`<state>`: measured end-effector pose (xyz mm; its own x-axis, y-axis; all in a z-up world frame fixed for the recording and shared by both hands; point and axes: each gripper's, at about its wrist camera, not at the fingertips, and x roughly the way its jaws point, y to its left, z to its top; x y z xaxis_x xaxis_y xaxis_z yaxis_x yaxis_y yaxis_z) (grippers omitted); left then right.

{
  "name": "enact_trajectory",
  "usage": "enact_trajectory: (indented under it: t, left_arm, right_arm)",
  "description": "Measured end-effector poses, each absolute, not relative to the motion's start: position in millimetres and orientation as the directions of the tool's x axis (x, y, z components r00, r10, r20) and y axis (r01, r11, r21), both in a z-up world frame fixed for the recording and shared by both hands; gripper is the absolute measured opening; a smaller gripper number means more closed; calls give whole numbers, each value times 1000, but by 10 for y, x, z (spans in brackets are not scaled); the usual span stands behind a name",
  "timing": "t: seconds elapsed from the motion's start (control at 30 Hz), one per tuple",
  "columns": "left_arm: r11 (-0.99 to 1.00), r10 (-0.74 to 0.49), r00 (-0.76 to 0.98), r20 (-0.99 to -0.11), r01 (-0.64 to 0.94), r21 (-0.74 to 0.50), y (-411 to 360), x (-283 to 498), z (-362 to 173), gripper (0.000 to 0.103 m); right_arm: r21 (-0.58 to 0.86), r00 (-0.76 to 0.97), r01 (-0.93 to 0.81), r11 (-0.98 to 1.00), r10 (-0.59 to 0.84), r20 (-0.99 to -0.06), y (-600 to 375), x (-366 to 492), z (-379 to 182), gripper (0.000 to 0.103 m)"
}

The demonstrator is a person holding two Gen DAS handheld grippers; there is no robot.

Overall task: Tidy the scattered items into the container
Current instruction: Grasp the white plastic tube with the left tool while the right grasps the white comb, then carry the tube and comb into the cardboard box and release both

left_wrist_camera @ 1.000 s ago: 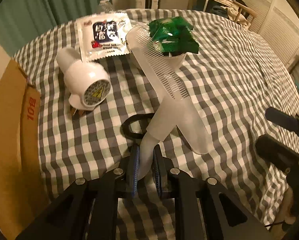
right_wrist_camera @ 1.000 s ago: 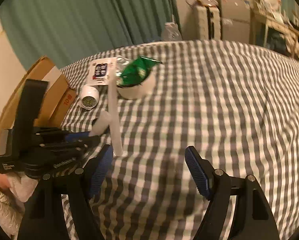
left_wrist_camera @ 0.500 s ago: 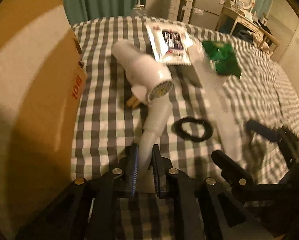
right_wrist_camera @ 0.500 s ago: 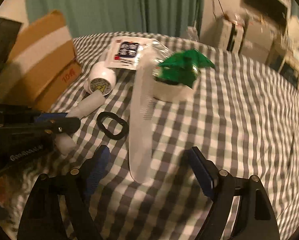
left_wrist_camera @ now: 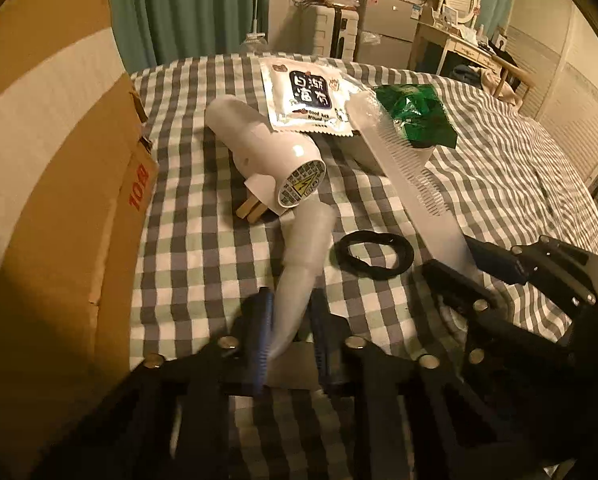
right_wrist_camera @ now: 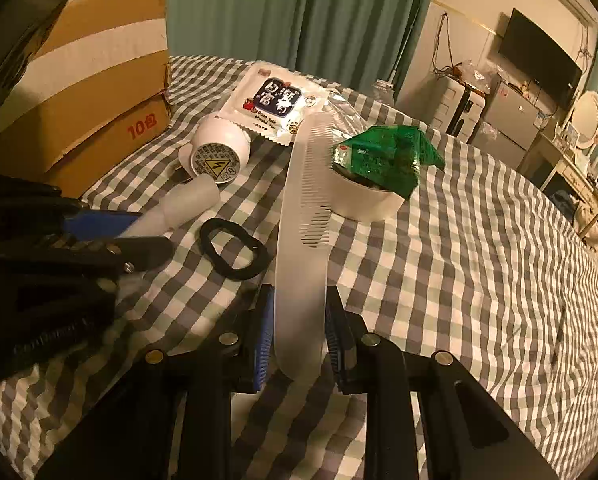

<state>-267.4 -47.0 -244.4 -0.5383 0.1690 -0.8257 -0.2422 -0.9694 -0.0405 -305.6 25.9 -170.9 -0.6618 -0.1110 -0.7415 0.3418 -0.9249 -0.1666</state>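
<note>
- The right gripper [right_wrist_camera: 299,328] has just been closing. One second earlier its jaws stood wide over bare cloth; now the blue pads sit against both long edges of the white comb [right_wrist_camera: 305,216], at its plain handle end, low in the centre of the right wrist view.
- The comb's toothed end rests on the rim of the white bowl [right_wrist_camera: 363,200] holding the green packet [right_wrist_camera: 387,156], right of centre.
- The left gripper [left_wrist_camera: 289,336] remains pressed together on the narrow end of the translucent plastic tube [left_wrist_camera: 303,252], lower centre of the left wrist view. The tube's wide end lies just beside the white plug adapter [left_wrist_camera: 275,156].
- The black hair tie [right_wrist_camera: 235,248] lies flat on the checked cloth [right_wrist_camera: 479,280], between tube and comb, ungripped.
- The white sachet [left_wrist_camera: 303,96] lies upper centre, ungripped.
- The cardboard box [left_wrist_camera: 55,184], judged to be the container, fills the left of the left wrist view.
- Judgement: both grippers now carry an item; the next step is a lift and transfer toward the box. Adapter, hair tie, sachet and bowl remain outstanding.
</note>
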Motion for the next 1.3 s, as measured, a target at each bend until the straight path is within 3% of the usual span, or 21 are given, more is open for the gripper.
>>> enact_trajectory:
  t: [0.27, 0.43, 0.47, 0.53, 0.67, 1.0, 1.3]
  left_arm:
    - [-957, 260, -546, -797, -252, -140, -431, -2676, -2217, 6]
    - [-948, 303, -531, -791, -249, -196, -372, -2616, -2081, 6]
    - [-949, 301, -532, -791, -246, -195, -360, -2583, -2053, 6]
    - [-948, 305, -539, -785, -254, -194, -341, -2496, -1987, 6]
    - [-942, 320, -537, -781, -270, -200, -268, -2385, -1885, 6]
    - [-938, 336, -527, -781, -262, -227, -370, -2138, -1820, 6]
    - [-938, 340, -537, -772, -254, -236, -380, -1983, -1717, 6]
  right_arm:
    - [44, -624, 293, -955, -225, -748, 581, -3039, -1497, 23]
    - [96, -635, 263, -960, -247, -732, 705, -2900, -1333, 22]
    - [101, -640, 264, -959, -252, -725, 707, -2859, -1278, 7]
    - [127, -639, 265, -956, -273, -719, 742, -2807, -1190, 3]
    - [120, -634, 268, -956, -269, -725, 760, -2694, -1178, 3]
    - [290, -579, 218, -932, -363, -730, 910, -2547, -1180, 3]
    - [281, -582, 216, -935, -355, -732, 928, -2258, -1044, 3]
